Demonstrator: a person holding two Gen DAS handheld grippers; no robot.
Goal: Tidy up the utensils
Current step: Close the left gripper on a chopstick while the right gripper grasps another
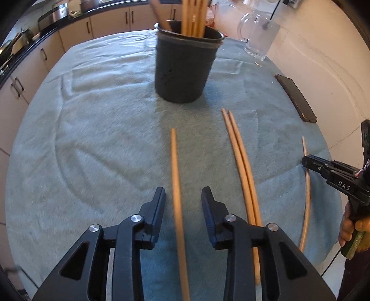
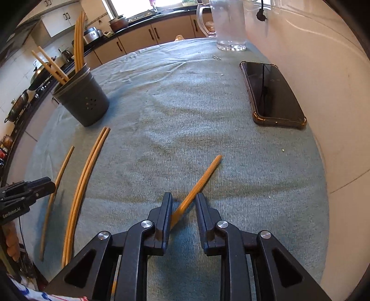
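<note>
A dark utensil holder (image 1: 185,69) with several wooden chopsticks in it stands on the teal cloth (image 1: 92,139). My left gripper (image 1: 183,196) is open, and a single chopstick (image 1: 174,162) lies on the cloth between its fingers without being pressed. To its right lies a pair of chopsticks (image 1: 240,157). My right gripper (image 2: 184,202) is open over another chopstick (image 2: 203,176), which lies slanted and runs under the left finger (image 2: 167,208). The holder (image 2: 85,104) stands at the left in the right wrist view. The left gripper's tips (image 2: 46,183) show at that view's left edge.
A black phone (image 2: 272,92) lies at the right side of the cloth. A glass mug (image 2: 229,25) stands at the far edge. A white wall borders the table on the right. Kitchen counters with pots (image 2: 118,22) run behind. A hand (image 1: 351,227) holds the right gripper.
</note>
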